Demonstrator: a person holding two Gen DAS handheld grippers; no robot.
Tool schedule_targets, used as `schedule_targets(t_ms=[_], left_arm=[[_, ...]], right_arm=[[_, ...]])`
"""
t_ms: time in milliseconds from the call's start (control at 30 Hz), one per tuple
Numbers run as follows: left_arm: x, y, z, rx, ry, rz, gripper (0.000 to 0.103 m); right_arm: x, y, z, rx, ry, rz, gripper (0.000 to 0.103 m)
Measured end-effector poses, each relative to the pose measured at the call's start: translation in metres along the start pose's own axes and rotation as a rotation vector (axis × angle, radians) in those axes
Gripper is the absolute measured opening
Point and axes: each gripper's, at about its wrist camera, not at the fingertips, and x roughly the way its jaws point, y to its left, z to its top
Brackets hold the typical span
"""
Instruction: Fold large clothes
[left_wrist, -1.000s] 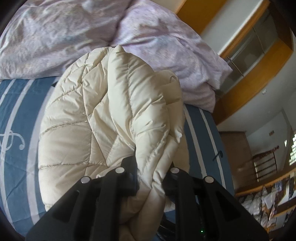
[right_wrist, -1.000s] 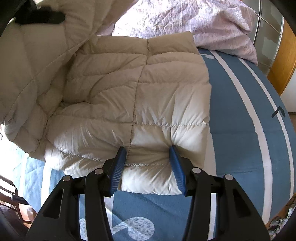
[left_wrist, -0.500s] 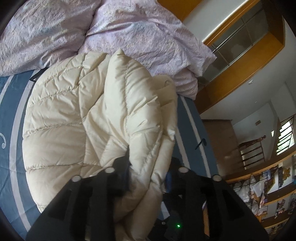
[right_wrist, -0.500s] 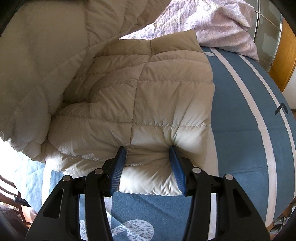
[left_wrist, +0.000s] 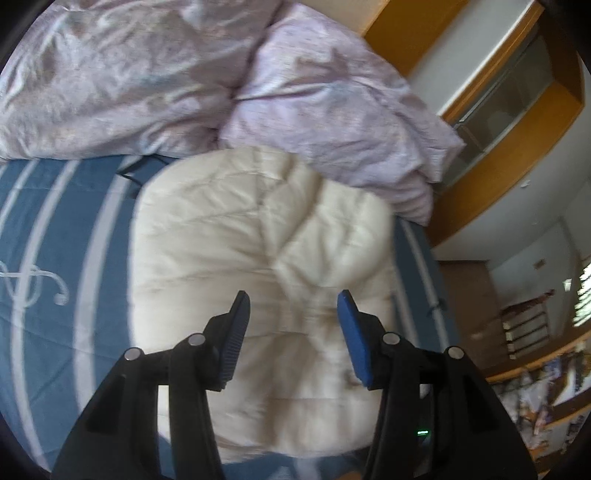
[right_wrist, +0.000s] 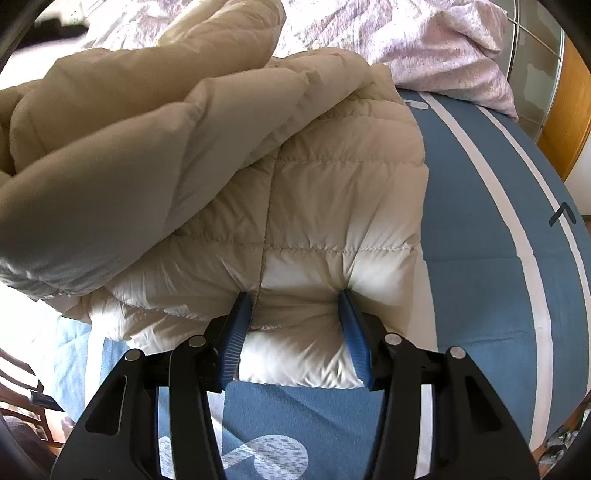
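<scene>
Nearest in the right wrist view, the right gripper (right_wrist: 295, 314) is clamped on the near hem of the cream down jacket (right_wrist: 332, 206), its blue pads (right_wrist: 236, 332) sunk into the padding so the fabric puckers round them. Only this view shows that pinch, and the thick folded layer of the jacket lying over the left part of it (a fat roll, in shadow). The jacket lies on the blue striped bedsheet (right_wrist: 480, 295).

In the left wrist view, the left gripper (left_wrist: 293, 317) has just been opening; its jaws stand apart above the jacket (left_wrist: 258, 240), nothing pressed between them, the picture blurred. This view alone shows the jacket as a rounded bundle on the sheet (left_wrist: 55, 221). Both grippers point steeply down at the bed.

Farther off, the crumpled lilac duvet (left_wrist: 314, 92) touches the jacket's far edge, and beyond it a wooden cabinet (left_wrist: 517, 122).
</scene>
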Motion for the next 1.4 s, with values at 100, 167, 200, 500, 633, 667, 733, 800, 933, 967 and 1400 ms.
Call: schedule_targets(t_ms=[100,167,200,500,633,667,733,800,933,967,1400], left_arm=[[0.003,0.014,-0.007,0.020,-0.003,0.067,0.050],[0.007,0.017,-0.012,0.037,0.001,0.091,0.050],[0.011,0.018,-0.015,0.051,0.006,0.104,0.050],[0.042,0.003,-0.041,0.116,0.035,0.141,0.050],[0.053,-0.002,-0.054,0.138,0.054,0.139,0.051],[0.054,-0.002,-0.055,0.140,0.057,0.138,0.051],[0.058,-0.004,-0.060,0.146,0.064,0.137,0.051],[0.061,-0.005,-0.065,0.154,0.067,0.135,0.051],[0.067,-0.010,-0.070,0.168,0.075,0.136,0.052],[0.068,-0.011,-0.071,0.171,0.076,0.136,0.052],[0.085,-0.018,-0.073,0.199,0.077,0.157,0.053]], right_arm=[[0.000,0.001,-0.001,0.005,0.000,0.000,0.051],[-0.001,0.001,-0.001,0.008,-0.003,0.000,0.051],[-0.001,0.002,-0.002,0.010,-0.004,-0.001,0.051],[-0.004,-0.003,-0.006,0.021,-0.008,0.006,0.051],[-0.006,-0.005,-0.009,0.030,-0.008,0.009,0.051],[-0.007,-0.005,-0.010,0.032,-0.008,0.009,0.051],[-0.008,-0.006,-0.012,0.035,-0.007,0.010,0.051],[-0.009,-0.007,-0.013,0.036,-0.007,0.010,0.051],[-0.011,-0.007,-0.016,0.042,-0.006,0.011,0.051],[-0.012,-0.008,-0.016,0.044,-0.007,0.011,0.051],[-0.020,-0.006,-0.027,0.064,-0.011,-0.008,0.051]])
